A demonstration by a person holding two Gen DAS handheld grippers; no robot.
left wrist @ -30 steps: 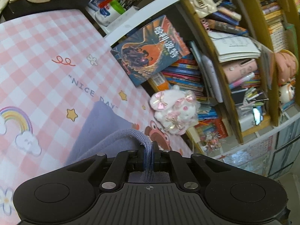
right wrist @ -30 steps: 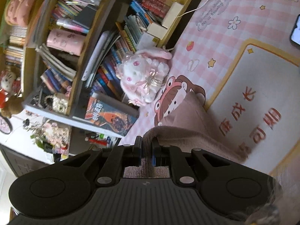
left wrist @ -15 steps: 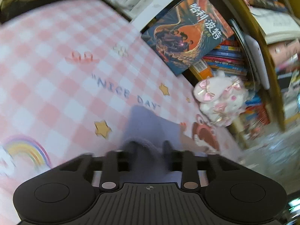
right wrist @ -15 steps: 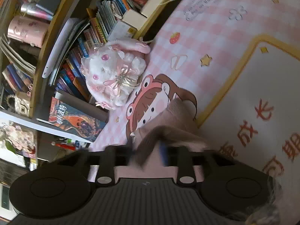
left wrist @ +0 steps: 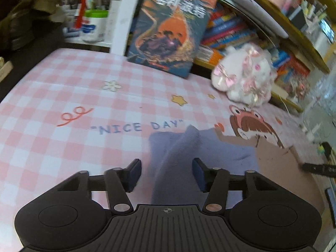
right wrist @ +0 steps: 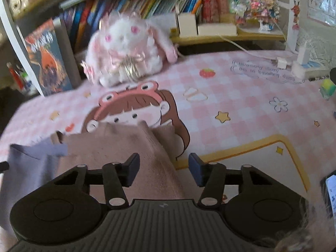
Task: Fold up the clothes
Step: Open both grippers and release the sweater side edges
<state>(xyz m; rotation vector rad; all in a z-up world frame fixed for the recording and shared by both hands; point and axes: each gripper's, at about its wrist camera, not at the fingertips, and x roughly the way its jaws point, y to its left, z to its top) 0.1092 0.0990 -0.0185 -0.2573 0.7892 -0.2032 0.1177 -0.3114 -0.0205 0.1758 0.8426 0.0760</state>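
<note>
The garment (left wrist: 178, 159) lay flat on the pink checked mat (left wrist: 63, 96), lavender on one side, dusty pink on the other. Left gripper (left wrist: 166, 175) stood open over a raised fold, pads clear. Right gripper (right wrist: 162, 172) was closing, cloth between its jaws, untouched. A plush rabbit (right wrist: 126, 52) and leaning book (left wrist: 168, 27) crowded the far edge. Near hem hidden; frames blurred.

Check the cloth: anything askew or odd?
Yes. The cloth is not flat: a raised ridge runs up its purple half, another up its pink half, and its far edge lies uneven on the mat. Nothing looks spilled or damaged.
</note>
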